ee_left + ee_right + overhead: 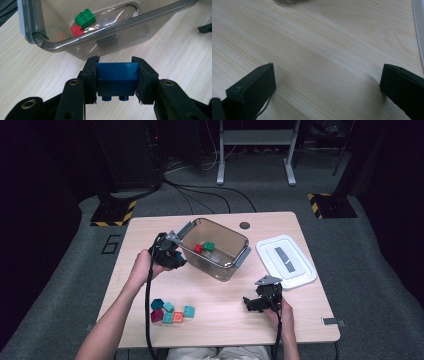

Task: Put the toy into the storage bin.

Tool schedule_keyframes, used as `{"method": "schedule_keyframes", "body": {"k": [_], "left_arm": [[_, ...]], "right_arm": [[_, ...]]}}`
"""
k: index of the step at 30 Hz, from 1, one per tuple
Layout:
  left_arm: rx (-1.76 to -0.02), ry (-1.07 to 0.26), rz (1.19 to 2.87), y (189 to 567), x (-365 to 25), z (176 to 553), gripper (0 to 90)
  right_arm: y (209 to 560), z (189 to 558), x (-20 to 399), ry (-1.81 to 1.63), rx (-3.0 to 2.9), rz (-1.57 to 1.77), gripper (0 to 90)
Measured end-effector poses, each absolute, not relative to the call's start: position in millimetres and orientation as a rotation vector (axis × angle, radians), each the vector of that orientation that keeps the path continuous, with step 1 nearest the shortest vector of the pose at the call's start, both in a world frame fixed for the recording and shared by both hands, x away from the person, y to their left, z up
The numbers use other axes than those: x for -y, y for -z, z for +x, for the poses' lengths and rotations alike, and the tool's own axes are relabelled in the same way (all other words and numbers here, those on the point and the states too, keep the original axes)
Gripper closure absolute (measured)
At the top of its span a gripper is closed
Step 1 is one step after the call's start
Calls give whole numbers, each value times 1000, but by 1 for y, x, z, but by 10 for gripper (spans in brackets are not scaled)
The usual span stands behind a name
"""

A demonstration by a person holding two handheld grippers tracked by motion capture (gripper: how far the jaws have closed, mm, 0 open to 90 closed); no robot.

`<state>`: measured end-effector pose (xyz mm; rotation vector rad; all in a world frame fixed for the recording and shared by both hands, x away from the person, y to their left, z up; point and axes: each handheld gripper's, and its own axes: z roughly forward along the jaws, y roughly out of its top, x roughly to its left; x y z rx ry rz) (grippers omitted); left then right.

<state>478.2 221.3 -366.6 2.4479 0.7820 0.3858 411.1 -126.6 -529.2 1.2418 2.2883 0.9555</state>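
Left gripper (117, 75) clamps blue brick (117, 78), just outside the bin (100, 30) near its rim. Advice: lift clear of the rim, centre over the bin, then release low. Bin holds green brick (85, 18) and red brick (77, 30), touching. Right gripper (327, 87) open, empty, over worktop (324, 45). Lid (286, 261) beside the bin.
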Motion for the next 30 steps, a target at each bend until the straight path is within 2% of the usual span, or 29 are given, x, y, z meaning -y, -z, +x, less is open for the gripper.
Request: {"method": "schedule_keyframes", "body": {"k": [30], "left_arm": [[-705, -421, 2464, 337, -176, 509, 586]], "right_arm": [[529, 411, 126, -957, -2285, 1239, 0]]}}
